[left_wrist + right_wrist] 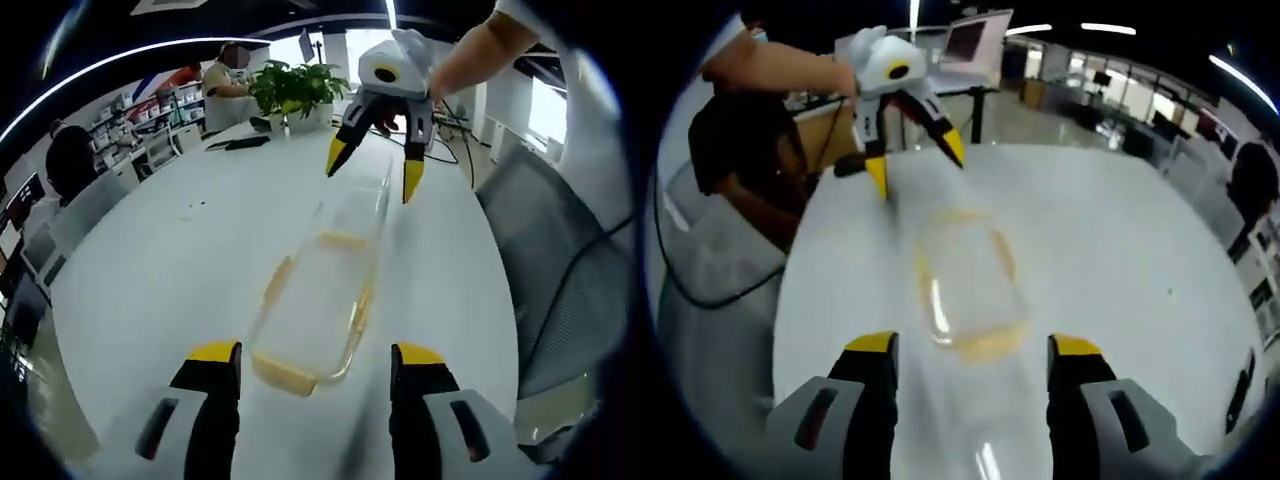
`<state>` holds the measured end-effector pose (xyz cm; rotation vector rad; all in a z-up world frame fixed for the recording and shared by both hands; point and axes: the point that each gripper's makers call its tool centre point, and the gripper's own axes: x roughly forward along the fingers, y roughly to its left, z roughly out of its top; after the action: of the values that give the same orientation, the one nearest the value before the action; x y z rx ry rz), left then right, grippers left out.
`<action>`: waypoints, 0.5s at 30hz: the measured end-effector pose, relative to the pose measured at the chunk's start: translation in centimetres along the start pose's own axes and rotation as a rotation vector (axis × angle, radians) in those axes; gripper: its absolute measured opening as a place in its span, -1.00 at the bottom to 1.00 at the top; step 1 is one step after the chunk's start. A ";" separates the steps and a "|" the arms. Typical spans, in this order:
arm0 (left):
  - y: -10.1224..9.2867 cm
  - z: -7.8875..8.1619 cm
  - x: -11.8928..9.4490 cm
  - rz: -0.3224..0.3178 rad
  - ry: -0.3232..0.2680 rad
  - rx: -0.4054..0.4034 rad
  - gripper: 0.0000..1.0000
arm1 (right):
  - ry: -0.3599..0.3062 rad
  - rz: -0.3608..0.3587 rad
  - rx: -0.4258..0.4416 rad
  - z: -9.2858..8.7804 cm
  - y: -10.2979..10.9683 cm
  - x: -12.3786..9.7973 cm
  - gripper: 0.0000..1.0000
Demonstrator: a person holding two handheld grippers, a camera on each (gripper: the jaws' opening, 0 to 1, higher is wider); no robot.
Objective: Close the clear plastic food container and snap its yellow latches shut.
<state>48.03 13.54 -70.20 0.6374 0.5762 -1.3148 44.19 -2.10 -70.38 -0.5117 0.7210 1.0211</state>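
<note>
Lying between grippers: clear plastic food container with yellow latches (318, 300) (965, 285), flat on white table (170, 260).
Left gripper (315, 365): jaws spread, container's near end between tips.
Right gripper (375, 165) (965, 360): jaws spread, at the opposite end.
Beyond: green potted plant (295, 88), black objects (240, 143); nothing blocks the container.

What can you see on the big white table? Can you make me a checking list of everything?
Surface: white table, glossy, mostly bare.
Job's things: clear plastic food container lying flat on the table between the two grippers; yellow latches at its edges; too blurred to tell if latched.
Clutter: potted plant and dark flat items at the far end.
Grippers: left gripper open, jaws either side of the container's near end; right gripper open at the opposite end; neither touches it.
Cables: dark cable beside the table edge.
Surroundings: office with shelves, seated people, a monitor.
</note>
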 end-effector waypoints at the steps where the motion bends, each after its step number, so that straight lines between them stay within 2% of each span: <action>1: 0.1 -0.2 0.2 -0.010 0.007 0.004 0.12 | 0.007 0.011 -0.003 -0.1 0.1 0.3 0.15; 8: 0.5 -1.8 1.4 -0.082 0.062 0.043 0.09 | 0.057 0.078 -0.068 -0.9 0.6 2.0 0.09; 15: 1.3 -3.4 2.2 -0.114 0.114 0.088 0.05 | 0.090 0.099 -0.098 -1.6 -0.5 3.4 0.09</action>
<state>49.61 14.57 -74.01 0.7649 0.6578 -1.4232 45.28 -1.44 -73.90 -0.6152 0.7846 1.1354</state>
